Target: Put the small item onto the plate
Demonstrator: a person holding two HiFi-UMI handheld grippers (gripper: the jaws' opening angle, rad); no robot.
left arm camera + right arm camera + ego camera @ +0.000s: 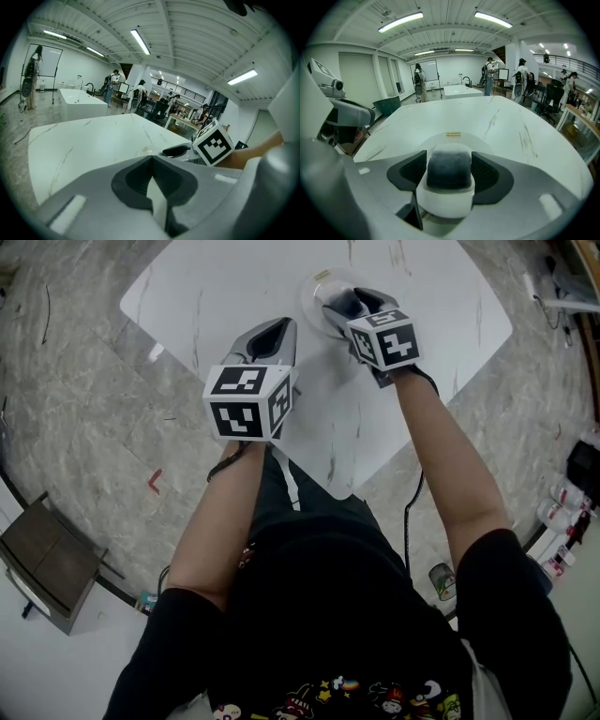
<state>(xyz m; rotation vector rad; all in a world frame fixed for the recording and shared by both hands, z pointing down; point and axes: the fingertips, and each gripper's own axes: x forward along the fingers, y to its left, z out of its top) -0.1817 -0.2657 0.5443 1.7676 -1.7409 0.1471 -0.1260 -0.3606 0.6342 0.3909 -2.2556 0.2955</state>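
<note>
The small item (449, 172), a dark dome on a white base, sits between the jaws of my right gripper (450, 159), which is shut on it. Just beyond and below it lies the pale round plate (454, 138) with a yellow label on its far rim. In the head view the right gripper (342, 307) hangs over the plate (317, 282) at the far side of the white table (216, 287). My left gripper (279, 329) is to its left, shut and holding nothing. Seen from the left gripper (151, 158), the right gripper (180, 151) lies ahead to the right.
The white marble table (497, 117) ends in a near corner in front of the person. A dark stool (47, 563) and a can (441, 582) stand on the grey floor. Several people and desks (140, 96) are far behind.
</note>
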